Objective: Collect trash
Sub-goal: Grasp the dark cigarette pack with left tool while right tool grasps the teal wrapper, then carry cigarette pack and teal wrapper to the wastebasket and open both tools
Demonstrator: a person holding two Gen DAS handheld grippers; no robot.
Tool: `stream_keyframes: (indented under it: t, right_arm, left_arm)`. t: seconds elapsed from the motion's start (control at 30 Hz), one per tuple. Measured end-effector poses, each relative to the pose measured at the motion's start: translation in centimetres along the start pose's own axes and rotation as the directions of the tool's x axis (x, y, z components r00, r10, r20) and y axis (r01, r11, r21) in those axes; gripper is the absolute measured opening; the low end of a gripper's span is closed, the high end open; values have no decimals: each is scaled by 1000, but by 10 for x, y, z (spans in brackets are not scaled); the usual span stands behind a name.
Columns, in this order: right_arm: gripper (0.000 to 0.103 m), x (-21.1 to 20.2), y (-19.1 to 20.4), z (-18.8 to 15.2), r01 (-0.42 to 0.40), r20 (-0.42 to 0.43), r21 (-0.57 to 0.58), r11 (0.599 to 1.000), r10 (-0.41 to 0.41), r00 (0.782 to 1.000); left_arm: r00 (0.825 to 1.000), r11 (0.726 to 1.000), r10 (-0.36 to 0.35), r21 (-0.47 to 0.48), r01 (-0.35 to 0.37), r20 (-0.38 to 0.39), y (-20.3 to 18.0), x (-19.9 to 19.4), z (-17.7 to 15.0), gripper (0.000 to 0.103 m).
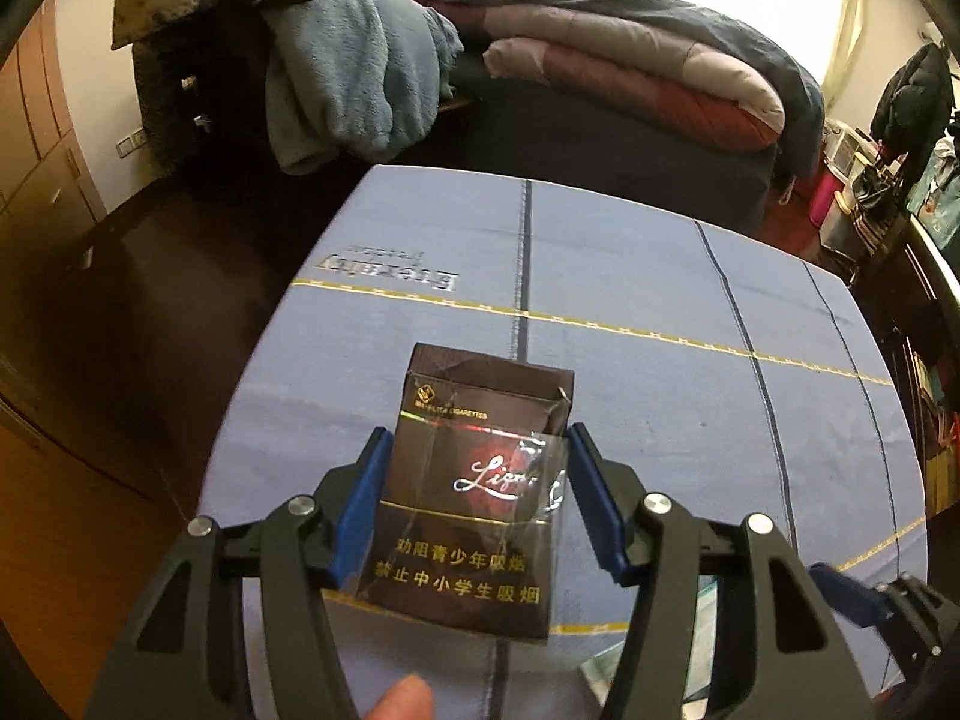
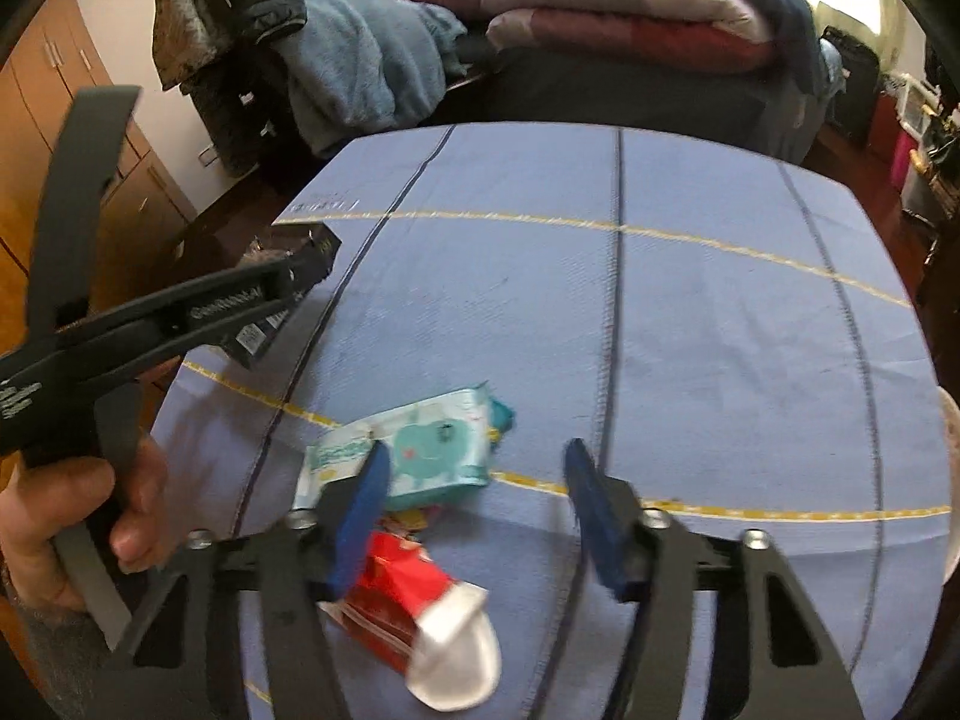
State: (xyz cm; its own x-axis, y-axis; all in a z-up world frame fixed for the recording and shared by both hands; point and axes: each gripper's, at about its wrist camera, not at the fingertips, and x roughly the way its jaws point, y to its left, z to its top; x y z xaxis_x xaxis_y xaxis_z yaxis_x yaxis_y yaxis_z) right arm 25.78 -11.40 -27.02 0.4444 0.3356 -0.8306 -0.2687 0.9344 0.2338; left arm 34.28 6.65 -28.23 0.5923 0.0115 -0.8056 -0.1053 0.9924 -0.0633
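A dark brown cigarette pack [image 1: 474, 492], its clear wrapper torn and crinkled, sits between the blue pads of the left gripper [image 1: 477, 474]; the left pad presses on its edge, the right pad meets the loose wrapper, and the pack appears raised off the worktop [image 1: 660, 276], gripped at about half the gripper's spread. Seen from the right wrist camera, the same pack pokes out beyond the left gripper's black fingers near the worktop's left edge, with a hand [image 2: 78, 516] wrapped around the gripper's handle.

The right gripper [image 2: 474, 480] stands half open with nothing between its pads. Its left pad overlaps a pale teal tissue packet [image 2: 420, 450] lying flat on the cloth, though whether the two touch cannot be told. Just nearer the camera lies a crumpled red and white carton [image 2: 420, 612], partly hidden behind the gripper's left finger.

The worktop is covered by a blue cloth crossed with dark stitched lines and yellow stripes. Beyond it stands a bed [image 1: 630, 138] piled with a folded quilt [image 1: 648, 72] and a blue fleece blanket [image 1: 354, 72]. Wooden cupboards [image 2: 72, 120] line the left wall.
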Motion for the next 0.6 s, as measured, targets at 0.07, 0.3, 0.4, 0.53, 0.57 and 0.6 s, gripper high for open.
stream_keyframes:
  t: [0.07, 0.3, 0.4, 0.53, 0.57, 0.6]
  right_arm:
    - [47, 5, 5, 1, -7, -4, -5, 1000, 7, 1000]
    - [11, -3, 12, 3, -46, 46, -31, 998, 48, 998]
    - [9, -13, 8, 6, -55, 85, -26, 998, 57, 995]
    - [8, -26, -3, 8, -60, 125, -2, 998, 60, 990]
    - [8, -30, -7, 8, -63, 138, 9, 998, 62, 989]
    - [8, -34, -11, 9, -63, 150, 18, 998, 59, 987]
  left_arm:
    - [1000, 1000, -4, 0, 4, 3, 3, -1, 0, 59]
    - [1000, 1000, -19, 4, 19, 12, 3, -4, 0, 59]
    - [1000, 1000, -23, 11, 23, 19, -1, -8, 1, 59]
    - [999, 999, -29, 26, 28, 29, -8, -12, 2, 59]
    - [999, 999, -31, 29, 30, 32, -11, -14, 2, 59]
    - [999, 999, -34, 37, 32, 36, -15, -16, 3, 59]
